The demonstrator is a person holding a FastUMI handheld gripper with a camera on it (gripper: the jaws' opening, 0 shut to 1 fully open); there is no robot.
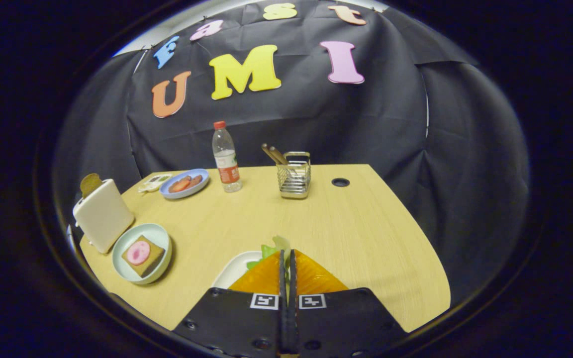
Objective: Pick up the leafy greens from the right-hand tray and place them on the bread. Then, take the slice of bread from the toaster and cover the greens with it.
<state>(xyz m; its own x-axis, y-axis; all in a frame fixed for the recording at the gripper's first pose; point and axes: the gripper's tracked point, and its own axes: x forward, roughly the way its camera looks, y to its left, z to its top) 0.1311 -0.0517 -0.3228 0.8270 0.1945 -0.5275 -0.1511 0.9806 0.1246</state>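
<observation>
Where the two fingers come together over the near edge of the wooden table (356, 223), the gripper (287, 258) is clenched, its fingers drawn almost flush against each other with only a thin dark seam between them. The leafy greens (272, 247) show as a pale green ruffle right at the fingertips, peeking out above and to the left of them, and a sliver of leaf seems to sit in the seam; whether both fingers truly press on the leaf cannot be told from here. Under the greens lies a white tray (234, 271), partly covered by the fingers, its rounded corner showing just to their left. Well off to the left of the fingers, a pale blue-green bowl (162, 238) holds the bread (149, 258), a brown square slice with a pink round topping on it. Just beyond that bowl stands the cream toaster (103, 215), with a brown bread slice (90, 184) sticking up out of its top. Farther back on the table are a blue plate (185, 183) with reddish food, a clear water bottle (226, 156) with a red cap, and a wire holder (294, 175) with wooden sticks leaning out of it.
</observation>
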